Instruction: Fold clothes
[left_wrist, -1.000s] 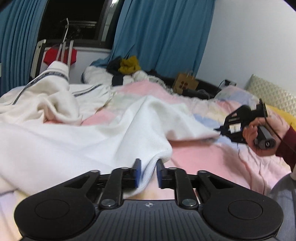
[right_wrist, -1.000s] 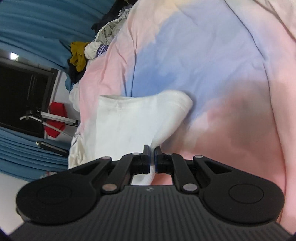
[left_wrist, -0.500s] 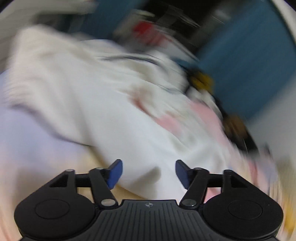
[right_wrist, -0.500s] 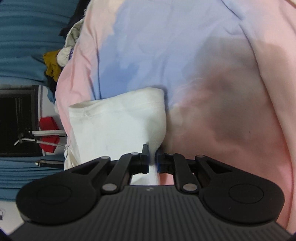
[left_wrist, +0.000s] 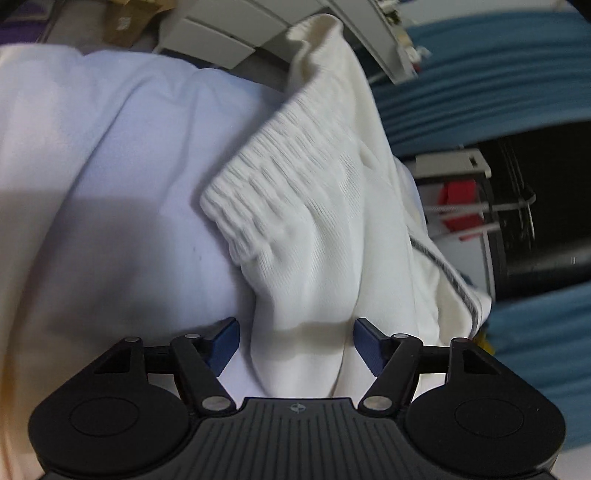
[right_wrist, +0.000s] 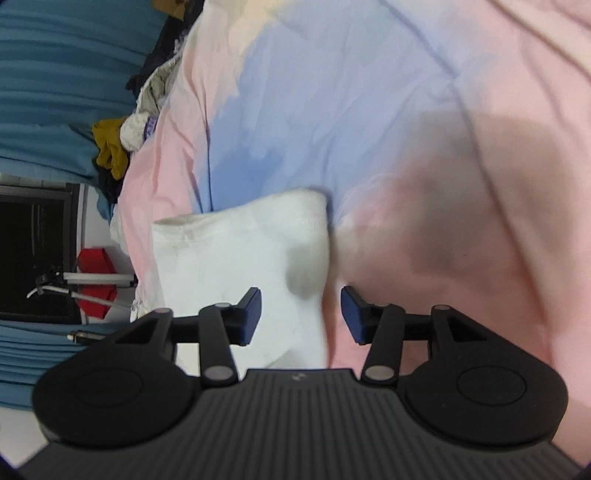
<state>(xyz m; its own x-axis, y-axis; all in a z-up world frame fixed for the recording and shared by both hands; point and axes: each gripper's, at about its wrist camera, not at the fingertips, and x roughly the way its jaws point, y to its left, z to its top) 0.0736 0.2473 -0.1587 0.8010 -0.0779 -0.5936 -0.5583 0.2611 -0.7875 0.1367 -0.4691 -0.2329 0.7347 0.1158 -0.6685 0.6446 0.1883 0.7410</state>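
Note:
A white knitted sweater (left_wrist: 325, 229) lies on the pastel bedsheet (left_wrist: 110, 184); its ribbed cuff (left_wrist: 251, 199) points toward the left in the left wrist view. My left gripper (left_wrist: 295, 347) stands open just above a fold of that sleeve, its blue pads (left_wrist: 225, 341) clear of the cloth. In the right wrist view a folded white corner of the sweater (right_wrist: 251, 251) rests on the pink and blue bedsheet (right_wrist: 406, 129). My right gripper (right_wrist: 301, 314) is opening over that corner; the cloth edge lies between the jaws, the pads (right_wrist: 351, 314) apart from it.
Blue curtains (right_wrist: 55, 74) and a dark window (right_wrist: 33, 251) border the bed. A pile of dark, yellow and white clothes (right_wrist: 129, 129) sits at the bed's far end. A red item on a metal rack (left_wrist: 465, 206) stands by the window. Grey furniture (left_wrist: 229, 33) lies beyond the sweater.
The left gripper let go of the white cloth, rolled strongly and swung across to the ribbed sleeve. The right gripper stayed in place and opened off the sweater corner.

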